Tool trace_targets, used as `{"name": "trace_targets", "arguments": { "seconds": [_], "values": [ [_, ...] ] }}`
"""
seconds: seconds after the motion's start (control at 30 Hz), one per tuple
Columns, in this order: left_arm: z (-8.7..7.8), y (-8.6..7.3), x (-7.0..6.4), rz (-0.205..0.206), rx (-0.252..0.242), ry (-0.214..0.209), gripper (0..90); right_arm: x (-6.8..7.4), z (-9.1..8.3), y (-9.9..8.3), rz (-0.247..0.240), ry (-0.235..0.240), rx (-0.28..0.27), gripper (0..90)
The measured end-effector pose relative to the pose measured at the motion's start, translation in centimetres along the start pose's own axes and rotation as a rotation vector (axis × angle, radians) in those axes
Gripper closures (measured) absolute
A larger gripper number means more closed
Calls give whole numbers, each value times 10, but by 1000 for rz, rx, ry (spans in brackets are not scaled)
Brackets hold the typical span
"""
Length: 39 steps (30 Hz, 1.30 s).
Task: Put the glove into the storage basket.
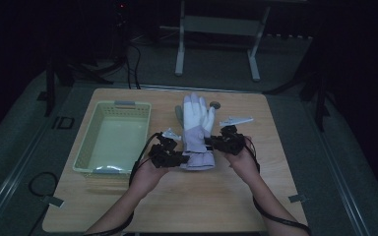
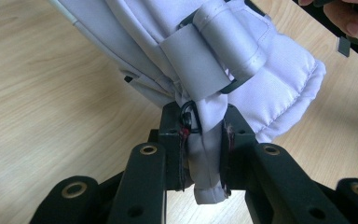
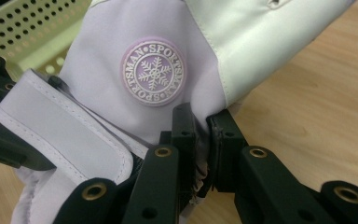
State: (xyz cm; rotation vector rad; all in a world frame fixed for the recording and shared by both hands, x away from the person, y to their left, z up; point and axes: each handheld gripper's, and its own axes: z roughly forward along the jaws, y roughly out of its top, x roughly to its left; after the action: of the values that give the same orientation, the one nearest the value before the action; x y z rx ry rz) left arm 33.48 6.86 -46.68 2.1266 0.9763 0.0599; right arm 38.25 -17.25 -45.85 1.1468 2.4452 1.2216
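Observation:
A white and pale lilac ski glove (image 1: 195, 129) lies on the wooden table (image 1: 187, 196), fingers pointing away from me. My left gripper (image 1: 177, 158) is shut on the cuff's left edge; the left gripper view has the jaws pinching a fold of the glove (image 2: 205, 154) below its strap. My right gripper (image 1: 215, 143) is shut on the cuff's right edge. In the right gripper view the glove (image 3: 154, 74) bears a round snowflake badge just above the clamped jaws. A hand holds each gripper.
A pale green perforated basket (image 1: 112, 138) stands left of the glove, its wall (image 3: 32, 32) seen behind the glove. A small round disc (image 1: 214, 104) lies on the table past the glove. A metal stand (image 1: 216, 44) is on the floor beyond.

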Motion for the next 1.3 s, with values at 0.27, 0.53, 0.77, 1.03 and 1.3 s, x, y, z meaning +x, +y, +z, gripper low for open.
{"name": "trace_targets", "arguments": {
  "seconds": [0.27, 0.53, 0.77, 1.03, 1.3],
  "values": [
    [-24, 1, 9, 15, 9, 35, 744, 16, 8, 21, -29, 13, -3, 823],
    [-52, -2, 23, 7, -8, 75, 744, 36, 22, 46, -57, 31, -13, 823],
    [-87, -10, 41, -11, -9, 118, 744, 66, 37, 74, -91, 41, -21, 822],
    [-120, -26, 66, -32, 17, 134, 743, 96, 63, 95, -102, 87, -6, 823],
    [-154, -49, 97, -65, 42, 134, 743, 124, 88, 109, -110, 116, 7, 823]
  ]
}}
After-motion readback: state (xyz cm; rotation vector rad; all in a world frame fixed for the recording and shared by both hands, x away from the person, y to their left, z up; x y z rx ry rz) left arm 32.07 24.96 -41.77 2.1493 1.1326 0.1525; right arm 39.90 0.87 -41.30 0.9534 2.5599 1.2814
